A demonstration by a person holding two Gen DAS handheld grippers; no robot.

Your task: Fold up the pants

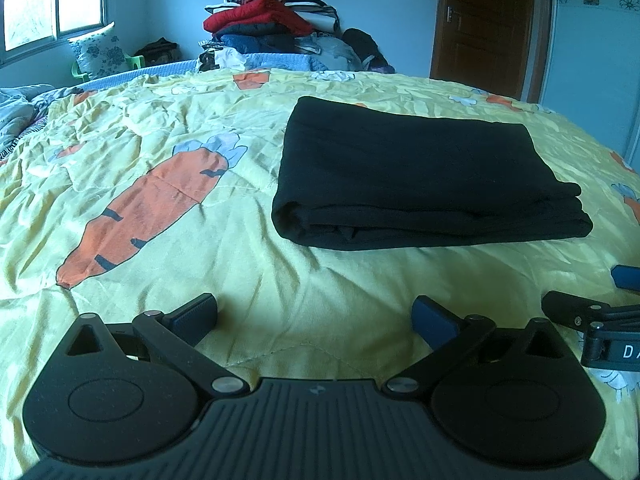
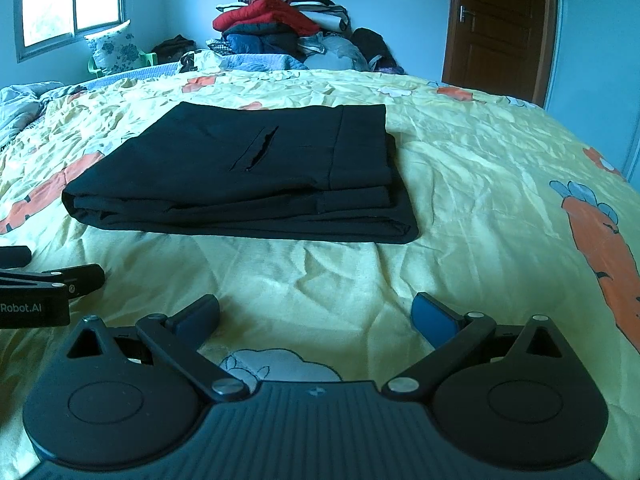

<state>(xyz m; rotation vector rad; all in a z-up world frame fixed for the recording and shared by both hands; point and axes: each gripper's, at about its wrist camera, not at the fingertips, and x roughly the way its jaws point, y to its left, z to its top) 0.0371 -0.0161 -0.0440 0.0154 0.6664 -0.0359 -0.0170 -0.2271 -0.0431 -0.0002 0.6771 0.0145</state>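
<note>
While both grippers sit low on the quilt (image 1: 280,280), left gripper (image 1: 316,316) and right gripper (image 2: 316,316) have fingers spread wide, holding nothing. Beyond them, pants (image 1: 416,176) lie folded flat. Clothes pile (image 1: 272,20) farthest back.

The pants (image 1: 420,176) hide the bed (image 1: 280,280) beneath them. The clothes pile (image 1: 276,20) is too jumbled to sort. The door (image 1: 486,20) runs off the top edge.
</note>
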